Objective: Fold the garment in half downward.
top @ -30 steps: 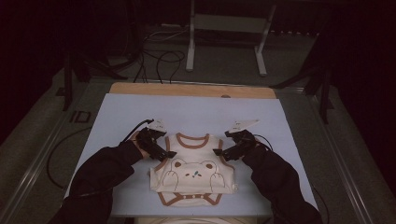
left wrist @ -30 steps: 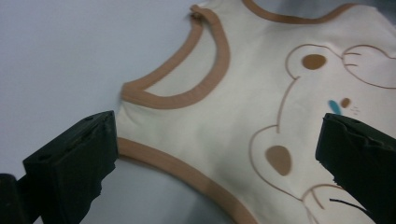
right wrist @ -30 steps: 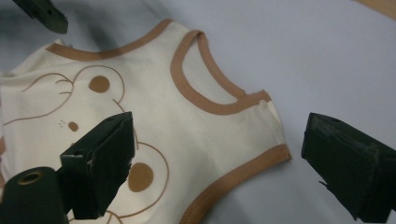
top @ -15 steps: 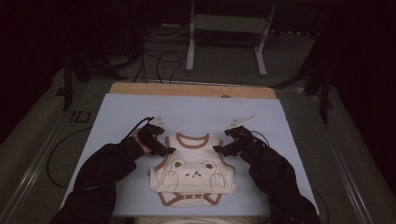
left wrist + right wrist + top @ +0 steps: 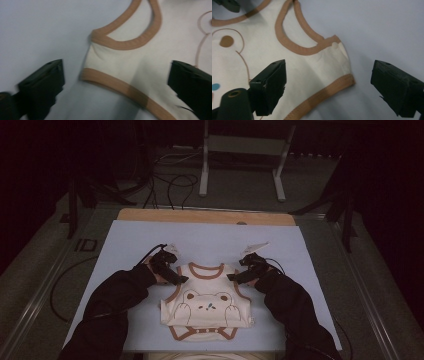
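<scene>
1. L gripper (image 5: 181, 279): I read the jaws as spread wide, just been closing a touch, pads not pressing. In the left gripper view the shoulder strap of the baby bodysuit (image 5: 130, 65) lies between them; jaw tips cut off at the bottom edge.

2. R gripper (image 5: 233, 277): jaws gaping, nothing clamped. Right gripper view has the other shoulder strap between the jaws, brown trim running under the gap. A black jaw tip of the L gripper peeks in at 11 o'clock, cropped by the frame.

3. Bodysuit (image 5: 207, 307): cream w/ brown trim and bear print, lying flat on the pale blue mat (image 5: 210, 237), neck toward 12 o'clock, snaps toward 6. Print is cut off in both gripper views; can't tell from above whether pads touch cloth.

4. Sleeves (image 5: 117, 307): dark, hide the hands; hard to separate from the grippers in dim light.

5. Room: open mat at 12, 9 and 3 o'clock of the garment. Hem sits near the mat's 6 o'clock edge. Wooden table strip (image 5: 205, 216) beyond the mat at 12. Cables (image 5: 172, 182) and a stand (image 5: 242, 165) on the floor farther out.
</scene>
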Tool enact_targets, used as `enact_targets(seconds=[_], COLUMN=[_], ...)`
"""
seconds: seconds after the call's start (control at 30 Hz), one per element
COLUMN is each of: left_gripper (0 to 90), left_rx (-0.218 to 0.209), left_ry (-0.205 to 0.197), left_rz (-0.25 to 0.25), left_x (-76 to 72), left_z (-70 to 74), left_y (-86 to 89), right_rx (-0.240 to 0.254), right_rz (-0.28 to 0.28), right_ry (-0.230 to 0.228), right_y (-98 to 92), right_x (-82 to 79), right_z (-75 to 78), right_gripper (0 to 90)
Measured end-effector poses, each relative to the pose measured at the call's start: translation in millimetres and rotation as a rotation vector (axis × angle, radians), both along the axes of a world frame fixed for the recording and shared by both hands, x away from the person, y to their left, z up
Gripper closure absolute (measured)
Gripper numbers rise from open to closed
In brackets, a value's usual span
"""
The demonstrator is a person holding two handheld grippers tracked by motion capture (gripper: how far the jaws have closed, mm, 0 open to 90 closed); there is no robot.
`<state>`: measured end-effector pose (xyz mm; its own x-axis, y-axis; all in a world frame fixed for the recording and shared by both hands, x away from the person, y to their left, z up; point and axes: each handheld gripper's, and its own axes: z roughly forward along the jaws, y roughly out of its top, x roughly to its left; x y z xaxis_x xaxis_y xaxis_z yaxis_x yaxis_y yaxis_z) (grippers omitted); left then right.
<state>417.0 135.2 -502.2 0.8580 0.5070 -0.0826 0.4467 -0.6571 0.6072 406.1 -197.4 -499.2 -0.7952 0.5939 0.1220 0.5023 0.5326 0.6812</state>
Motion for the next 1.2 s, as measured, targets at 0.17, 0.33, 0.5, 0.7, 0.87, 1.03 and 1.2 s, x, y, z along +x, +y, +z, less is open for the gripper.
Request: enact_targets(seconds=[0.17,0.33,0.5,0.7,0.87,1.03,1.2], left_gripper=[8.9,15.1,23.7,31.7,41.9,53.4,63.4], left_rx=[0.001,0.009,0.022,0.037,0.039,0.046,0.037], left_ry=[-0.005,-0.007,-0.016,-0.045,-0.038,-0.027,-0.024], left_rz=[0.007,0.009,-0.004,0.002,-0.008,-0.020,-0.020], left_x=[4.2,7.7,8.3,8.5,6.5,3.9,0.9], left_z=[-1.5,-4.0,-10.0,-12.5,-10.9,-9.0,-9.0], left_y=[-1.2,-1.2,-1.7,-2.6,-4.3,-7.2,-8.9], right_rx=[-0.035,-0.042,-0.063,-0.098,-0.121,-0.134,-0.140], right_rz=[-0.007,-0.025,-0.019,-0.013,0.001,0.018,0.029], right_ry=[-0.008,-0.002,-0.020,-0.023,-0.034,-0.030,-0.031], right_y=[2.1,2.3,5.3,9.4,10.6,12.1,14.8], right_x=[3.9,8.7,10.8,10.9,9.1,6.6,3.2], right_z=[-7.0,-10.9,-14.1,-17.6,-16.4,-14.8,-13.6], right_gripper=[17.8,23.7,30.7,38.4,46.9,54.9,65.3])
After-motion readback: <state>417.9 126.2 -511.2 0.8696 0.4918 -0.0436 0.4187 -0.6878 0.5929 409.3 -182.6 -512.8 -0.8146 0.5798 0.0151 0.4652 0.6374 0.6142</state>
